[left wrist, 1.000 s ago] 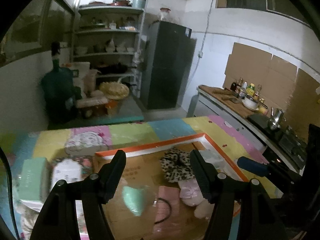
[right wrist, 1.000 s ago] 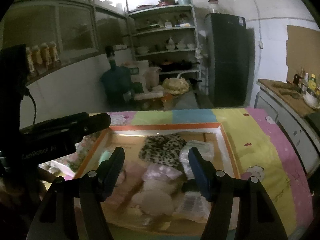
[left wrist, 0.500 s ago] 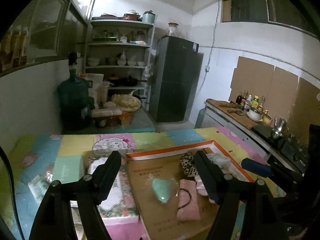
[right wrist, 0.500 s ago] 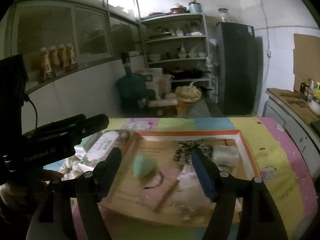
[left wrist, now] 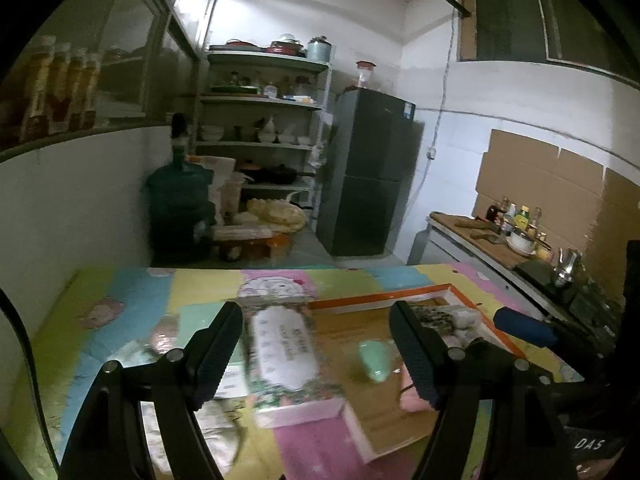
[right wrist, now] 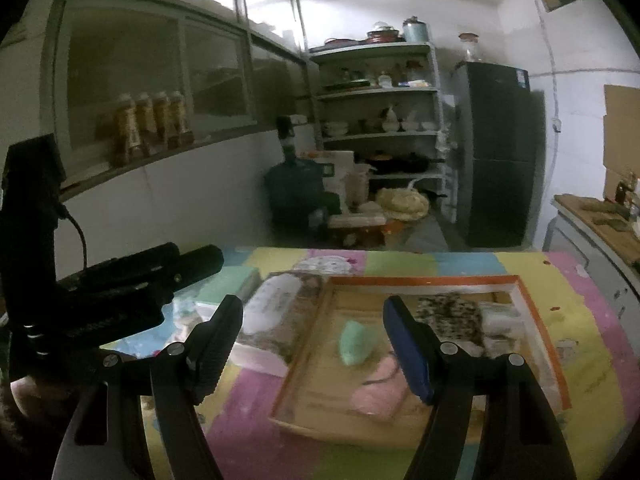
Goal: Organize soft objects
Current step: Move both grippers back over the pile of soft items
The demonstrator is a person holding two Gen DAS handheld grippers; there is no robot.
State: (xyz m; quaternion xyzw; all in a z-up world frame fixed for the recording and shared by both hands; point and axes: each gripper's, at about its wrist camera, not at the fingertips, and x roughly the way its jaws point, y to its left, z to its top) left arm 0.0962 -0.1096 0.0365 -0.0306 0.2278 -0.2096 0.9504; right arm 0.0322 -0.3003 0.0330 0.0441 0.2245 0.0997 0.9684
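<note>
Both grippers have pulled back and up since a second ago, so the tray that filled each view now sits lower and smaller, and more of the patchwork tabletop (left wrist: pixel 132 296) shows on the left. From where I drive it, my left gripper (left wrist: pixel 316 354) hangs above the table with fingers spread wide, nothing between them; the flowery tissue pack (left wrist: pixel 282 354) lies under the gap, just left of the tray and touching its edge. My right gripper (right wrist: pixel 314 346) is also spread wide and empty, hovering over the tray's left side. The cardboard tray with orange rim (right wrist: pixel 424 280) sits on the table right of centre. Soft things inside it: a mint green heart cushion (right wrist: pixel 354 340) near the left half, alone on bare cardboard; a pink cloth (right wrist: pixel 378 394) at the near side, partly hidden by the right finger, with a dark loop on it; a leopard print piece (right wrist: pixel 448 316) at the far right, and whitish bagged items (right wrist: pixel 500 320) beside it, blurred, can't tell what they are. In the left view the green heart (left wrist: pixel 374 362) shows just inside the right finger. More packs lie on the table left of the tissue pack, too blurred to name. Behind the table: water jug (left wrist: pixel 180 208), shelves (left wrist: pixel 260 100), dark fridge (left wrist: pixel 368 172).
</note>
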